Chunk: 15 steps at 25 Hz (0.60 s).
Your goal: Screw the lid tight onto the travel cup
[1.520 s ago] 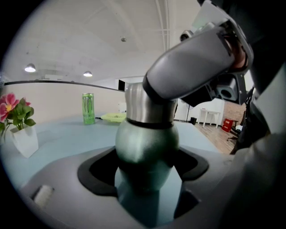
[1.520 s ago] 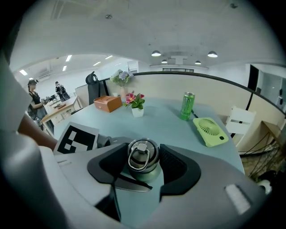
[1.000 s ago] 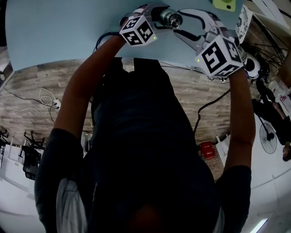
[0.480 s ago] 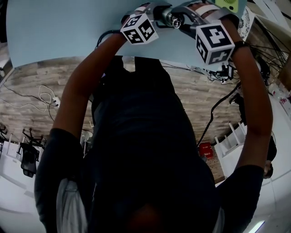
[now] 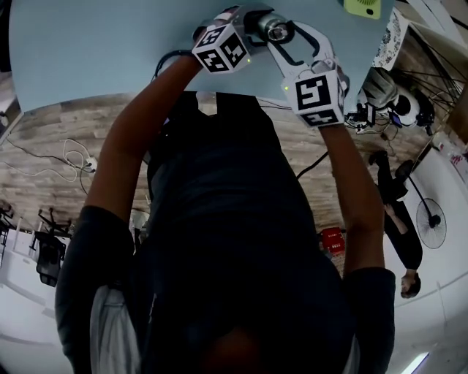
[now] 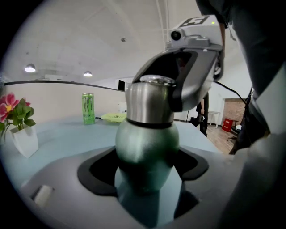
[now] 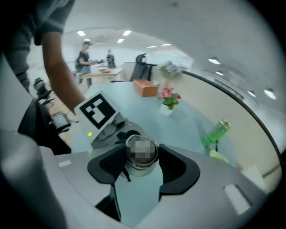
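The travel cup has a rounded green body (image 6: 146, 143) and a steel lid (image 6: 149, 100). My left gripper (image 6: 147, 179) is shut on the green body and holds the cup upright over the light blue table (image 5: 110, 51). My right gripper (image 7: 142, 163) comes down from above, its black pads (image 7: 111, 165) closed on either side of the lid (image 7: 141, 154). In the head view both grippers meet at the lid (image 5: 276, 29) near the top edge, the left gripper (image 5: 256, 22) on its left and the right gripper (image 5: 281, 35) below right of it.
A green can (image 6: 88, 108) and a yellow-green dish (image 6: 114, 117) stand farther back on the table. A white vase of pink flowers (image 6: 20, 129) stands at the left. An orange box (image 7: 145, 87) lies beyond, and a person (image 7: 84, 56) stands at a far desk.
My right gripper has rolled about the lid: its marker cube swung from the right side round to below the cup, and the forearm came inward. The left gripper and the cup stayed put.
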Available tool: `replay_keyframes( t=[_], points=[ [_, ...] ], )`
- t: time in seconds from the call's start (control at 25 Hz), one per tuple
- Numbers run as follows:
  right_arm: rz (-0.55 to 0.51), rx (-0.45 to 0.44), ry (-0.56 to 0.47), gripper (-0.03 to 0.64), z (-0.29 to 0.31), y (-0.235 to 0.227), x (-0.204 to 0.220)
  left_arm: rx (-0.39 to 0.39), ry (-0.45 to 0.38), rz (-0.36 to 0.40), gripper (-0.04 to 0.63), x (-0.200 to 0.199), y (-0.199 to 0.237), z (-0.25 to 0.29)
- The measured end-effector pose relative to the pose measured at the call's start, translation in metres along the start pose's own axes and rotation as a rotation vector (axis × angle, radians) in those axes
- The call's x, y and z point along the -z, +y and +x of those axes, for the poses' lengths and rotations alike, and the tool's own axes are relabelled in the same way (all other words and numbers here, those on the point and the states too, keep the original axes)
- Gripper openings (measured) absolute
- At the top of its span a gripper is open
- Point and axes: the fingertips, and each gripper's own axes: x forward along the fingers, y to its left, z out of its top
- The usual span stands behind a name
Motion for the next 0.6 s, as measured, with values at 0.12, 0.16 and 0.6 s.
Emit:
replay_keyframes(
  t=[0.12,0.16,0.6],
  points=[
    [0.262,0.258,-0.069,0.229,-0.002,-0.005,-0.001,0.000,0.000,0.000,0.425,0.001,0.000,0.000],
    [0.326,0.313,-0.094,0.229,-0.003,-0.005,0.001,0.000,0.000,0.000,0.425,0.000,0.000,-0.001],
    [0.428,0.285,-0.096,0.230,-0.006,-0.003,0.008,-0.005,0.005,0.001,0.425,0.001,-0.001,0.000]
  ],
)
